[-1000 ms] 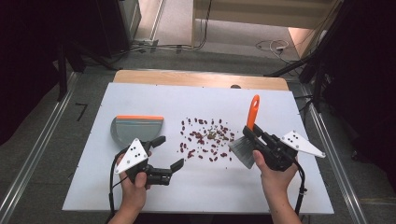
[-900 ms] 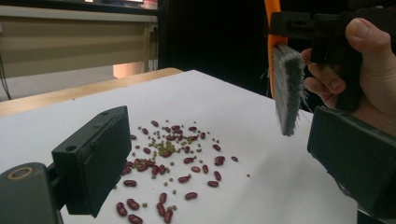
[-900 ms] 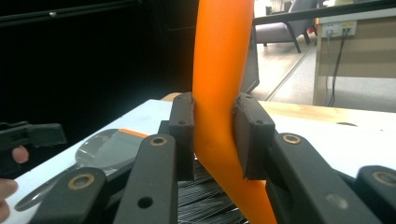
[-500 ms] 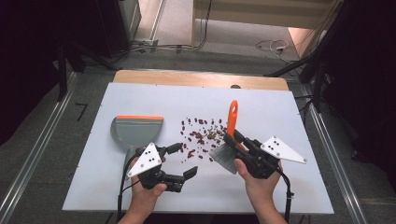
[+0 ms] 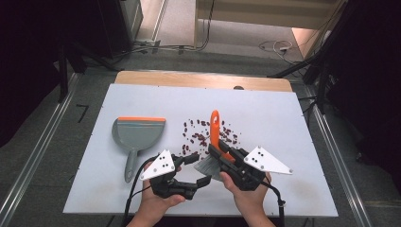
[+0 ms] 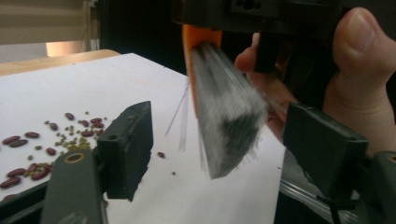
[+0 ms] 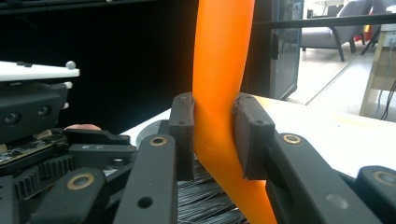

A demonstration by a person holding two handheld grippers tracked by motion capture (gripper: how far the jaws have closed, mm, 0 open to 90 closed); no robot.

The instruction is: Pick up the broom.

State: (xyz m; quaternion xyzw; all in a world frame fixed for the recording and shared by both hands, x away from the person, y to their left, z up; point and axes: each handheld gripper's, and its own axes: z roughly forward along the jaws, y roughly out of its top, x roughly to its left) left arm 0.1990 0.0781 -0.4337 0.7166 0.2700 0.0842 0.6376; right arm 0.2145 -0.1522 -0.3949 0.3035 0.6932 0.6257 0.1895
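A hand brush with an orange handle (image 5: 214,126) and grey bristles (image 5: 209,166) is held upright-tilted over the white table. My right gripper (image 5: 220,154) is shut on the handle (image 7: 219,84), low down near the bristles (image 7: 205,198). My left gripper (image 5: 197,170) is open right beside it. In the left gripper view the bristle tuft (image 6: 229,116) hangs between my left gripper's (image 6: 224,151) spread jaws, touching neither. Red beans and small green ones (image 5: 208,135) lie scattered mid-table, just beyond the brush. A grey dustpan (image 5: 137,134) with an orange lip lies flat at the left.
The white board (image 5: 283,118) rests on a wooden table whose far edge (image 5: 198,79) shows. Metal rails (image 5: 42,151) run along both sides. Scattered beans (image 6: 46,149) lie left of my left jaw. A person's thumb (image 6: 359,42) grips the right tool.
My right gripper has carried the brush left and nearer, away from the right side. The left gripper has shifted right, so the bristles now sit between its jaws.
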